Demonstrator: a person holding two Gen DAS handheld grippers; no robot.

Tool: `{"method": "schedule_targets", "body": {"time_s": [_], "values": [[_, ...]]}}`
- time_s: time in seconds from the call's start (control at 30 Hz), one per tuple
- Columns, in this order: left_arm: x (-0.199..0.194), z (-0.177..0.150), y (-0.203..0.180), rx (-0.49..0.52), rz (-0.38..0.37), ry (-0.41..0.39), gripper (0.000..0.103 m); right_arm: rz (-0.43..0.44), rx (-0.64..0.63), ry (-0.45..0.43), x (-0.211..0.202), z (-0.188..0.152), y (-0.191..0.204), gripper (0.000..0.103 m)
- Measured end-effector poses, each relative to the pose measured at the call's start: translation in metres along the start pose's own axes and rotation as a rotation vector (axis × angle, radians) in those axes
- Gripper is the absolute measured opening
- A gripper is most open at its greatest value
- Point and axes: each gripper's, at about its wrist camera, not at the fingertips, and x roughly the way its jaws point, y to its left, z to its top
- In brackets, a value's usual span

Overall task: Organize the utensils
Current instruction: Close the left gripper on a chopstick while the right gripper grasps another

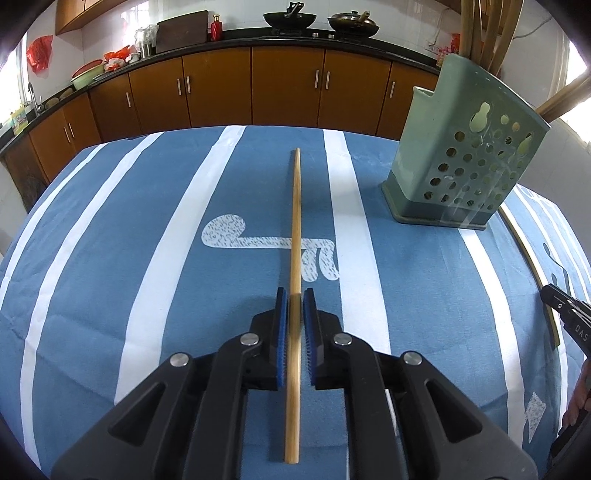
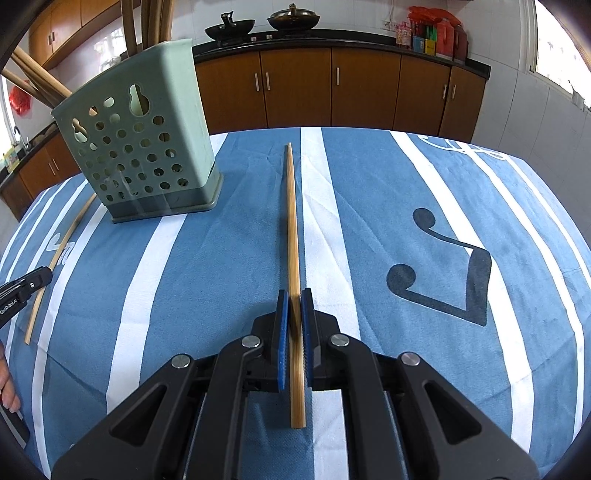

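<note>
Two bamboo chopsticks lie on the blue striped tablecloth (image 1: 110, 258). In the left wrist view my left gripper (image 1: 295, 295) is shut on one chopstick (image 1: 295, 206), which runs straight away from me between the blue pads. In the right wrist view my right gripper (image 2: 294, 295) is shut on the other chopstick (image 2: 291, 214) in the same way. A green perforated utensil holder (image 1: 465, 162) (image 2: 144, 147) stands upright between the two grippers, farther back, with several chopsticks sticking out of its top. Each view also catches the other gripper at its edge: the right gripper (image 1: 550, 295) and the left gripper (image 2: 44, 275).
Brown kitchen cabinets (image 1: 288, 85) run behind the table's far edge. Two woks (image 2: 229, 27) sit on the dark counter. A person's hand (image 1: 576, 402) (image 2: 7, 387) shows at the frame edge behind each neighbouring gripper. The blue cloth stretches left and right of the holder.
</note>
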Motion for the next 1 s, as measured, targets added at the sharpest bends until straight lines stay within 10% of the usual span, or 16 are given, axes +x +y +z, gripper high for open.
{"method": "schedule_targets", "body": {"time_s": [1.0], "values": [[0.0004,-0.0002,0.0029,-0.018,-0.019,0.0,0.012,-0.001,0.001,0.0,-0.0012,-0.0006,0.0002,0.009]]}}
